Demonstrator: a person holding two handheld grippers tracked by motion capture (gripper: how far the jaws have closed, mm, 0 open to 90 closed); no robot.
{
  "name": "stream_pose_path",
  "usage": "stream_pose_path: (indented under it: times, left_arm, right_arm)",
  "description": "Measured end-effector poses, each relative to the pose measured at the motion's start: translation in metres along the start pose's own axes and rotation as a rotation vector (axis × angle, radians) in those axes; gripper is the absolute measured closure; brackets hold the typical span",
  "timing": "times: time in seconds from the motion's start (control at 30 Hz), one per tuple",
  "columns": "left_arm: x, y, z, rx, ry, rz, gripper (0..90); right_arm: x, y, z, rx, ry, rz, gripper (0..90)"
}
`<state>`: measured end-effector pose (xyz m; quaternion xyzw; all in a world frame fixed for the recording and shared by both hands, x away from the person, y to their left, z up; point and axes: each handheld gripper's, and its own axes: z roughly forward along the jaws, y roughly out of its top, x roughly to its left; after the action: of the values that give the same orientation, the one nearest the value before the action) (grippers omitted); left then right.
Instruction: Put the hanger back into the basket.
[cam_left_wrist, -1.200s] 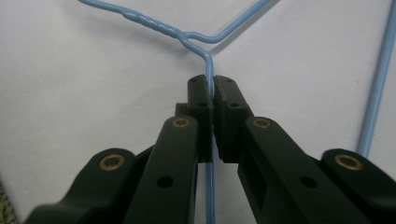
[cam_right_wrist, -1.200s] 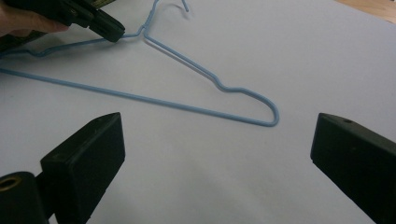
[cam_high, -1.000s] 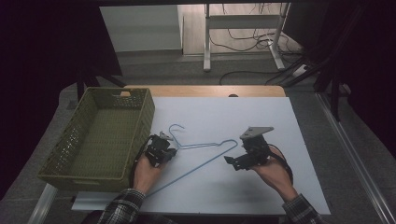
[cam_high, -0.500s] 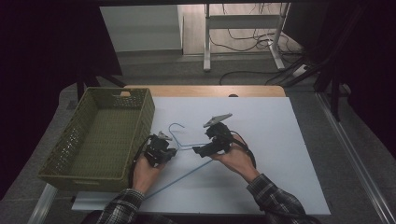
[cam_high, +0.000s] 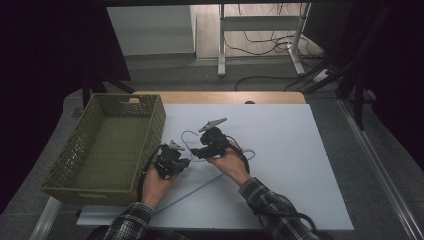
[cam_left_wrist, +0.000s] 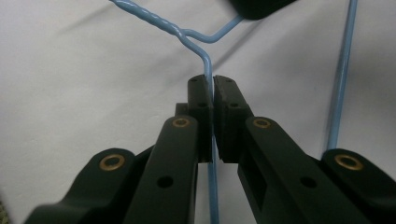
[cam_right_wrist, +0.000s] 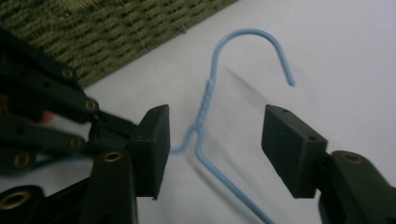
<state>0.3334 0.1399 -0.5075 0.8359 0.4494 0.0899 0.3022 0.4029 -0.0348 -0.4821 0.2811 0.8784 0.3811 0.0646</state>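
I saw the thin light-blue wire coat hanger (cam_high: 220, 165) lying on the white table sheet (cam_high: 300, 160), just right of the olive woven basket (cam_high: 107, 145). Left gripper (cam_left_wrist: 212, 95) was clamped on the hanger's shoulder wire. Right gripper (cam_right_wrist: 215, 144) had just been closing; jaws half-wide, straddling the twisted neck, pads not touching.

Left claw (cam_left_wrist: 213, 100) clamped on the hanger wire

The blue hanger (cam_left_wrist: 207, 70) runs straight between its closed jaws, twisting just beyond them over the white surface (cam_left_wrist: 84, 84).
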Motion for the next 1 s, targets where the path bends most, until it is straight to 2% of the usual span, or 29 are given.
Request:
stream_pose_path:
  times: [0.07, 0.13, 0.17, 0.2, 0.3, 0.33, 0.37, 0.4, 0.43, 0.47, 0.5, 0.6, 0.63, 0.67, 0.7, 0.8, 0.9, 1.0]
  left_arm:
    - [0.0, 0.0, -0.001, -0.004, -0.004, -0.001, 86.6]
    - [0.0, 0.0, -0.001, -0.002, -0.007, 0.001, 86.7]
    - [0.0, -0.001, -0.002, -0.008, -0.01, -0.005, 86.6]
    - [0.0, -0.001, -0.002, -0.008, -0.01, -0.005, 86.6]
    - [0.0, 0.0, -0.002, -0.01, -0.013, -0.003, 86.6]
    - [0.0, 0.0, -0.002, -0.013, -0.015, -0.006, 86.6]
    - [0.0, 0.0, -0.002, -0.014, -0.017, -0.007, 86.6]
    - [-0.001, 0.0, -0.003, -0.015, -0.02, -0.007, 86.6]
    - [-0.001, 0.0, -0.003, -0.014, -0.021, -0.004, 86.6]
    - [-0.001, 0.0, -0.003, -0.015, -0.021, -0.003, 86.6]
    - [-0.002, 0.0, -0.002, -0.015, -0.024, -0.001, 86.6]
    - [-0.002, 0.0, -0.002, -0.016, -0.03, -0.001, 85.8]
    - [-0.002, 0.0, -0.002, -0.019, -0.039, -0.003, 85.3]
    - [-0.002, 0.0, -0.002, -0.028, -0.054, -0.011, 85.3]
    - [-0.001, -0.001, -0.004, -0.039, -0.082, -0.021, 79.0]
    - [-0.002, -0.001, -0.01, -0.059, -0.09, -0.026, 70.8]
    - [-0.004, -0.001, -0.023, -0.091, -0.104, -0.031, 63.3]
    - [-0.005, -0.001, -0.028, -0.094, -0.12, -0.034, 56.8]
  right_arm:
    - [0.002, 0.003, 0.012, -0.008, 0.026, 0.02, 49.2]
    - [0.003, 0.003, 0.018, -0.007, 0.015, 0.014, 51.6]
    - [0.004, 0.004, 0.026, 0.005, -0.012, -0.015, 55.2]
    - [0.004, 0.004, 0.026, 0.005, -0.012, -0.015, 55.2]
    - [0.002, 0.004, 0.035, 0.013, 0.001, 0.019, 61.1]
    - [0.002, 0.004, 0.035, 0.013, 0.001, 0.019, 61.1]
    - [0.003, 0.004, 0.038, 0.021, 0.005, 0.021, 65.4]
    - [0.003, 0.004, 0.038, 0.021, 0.005, 0.021, 65.4]
    - [0.004, 0.004, 0.041, 0.025, 0.005, 0.034, 70.3]
    - [0.004, 0.004, 0.041, 0.025, 0.005, 0.034, 70.3]
    - [0.004, 0.004, 0.041, 0.03, 0.01, 0.038, 75.0]
    - [0.005, 0.003, 0.041, 0.031, -0.001, 0.046, 79.9]
    - [0.005, 0.003, 0.04, 0.033, -0.001, 0.068, 81.5]
    - [0.005, 0.003, 0.04, 0.033, -0.001, 0.068, 81.5]
    - [0.005, 0.003, 0.037, 0.02, 0.009, 0.111, 84.8]
    - [0.006, 0.003, 0.034, 0.004, 0.007, 0.114, 85.4]
    - [0.008, 0.006, 0.024, -0.021, 0.0, 0.106, 85.7]
    - [0.009, 0.007, 0.019, -0.032, 0.01, 0.115, 85.7]
